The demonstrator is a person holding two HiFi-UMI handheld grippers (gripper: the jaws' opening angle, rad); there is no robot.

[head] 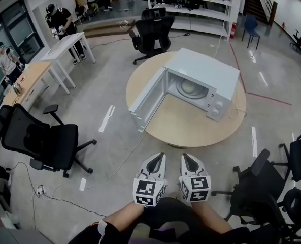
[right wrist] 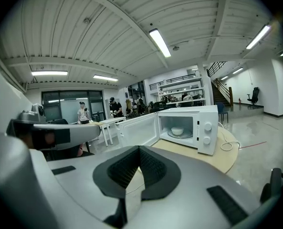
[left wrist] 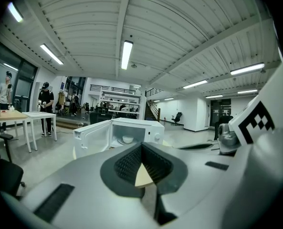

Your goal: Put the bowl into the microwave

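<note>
A white microwave (head: 203,75) stands on the round wooden table (head: 186,128), its door (head: 147,100) swung wide open to the left. A white bowl (head: 189,87) sits inside on the turntable; the same bowl (left wrist: 127,139) shows in the left gripper view, and the bowl (right wrist: 177,131) shows in the right gripper view. My left gripper (head: 162,155) and right gripper (head: 184,156) are side by side close to my body, well short of the table. Both are shut with nothing between the jaws, and both point toward the microwave (right wrist: 198,128).
Black office chairs stand at the left (head: 43,141), at the right (head: 262,192) and behind the table (head: 153,34). A cable (head: 125,159) runs across the floor from the table. White desks (head: 66,47) with two people are at the far left, and shelves (head: 196,4) at the back.
</note>
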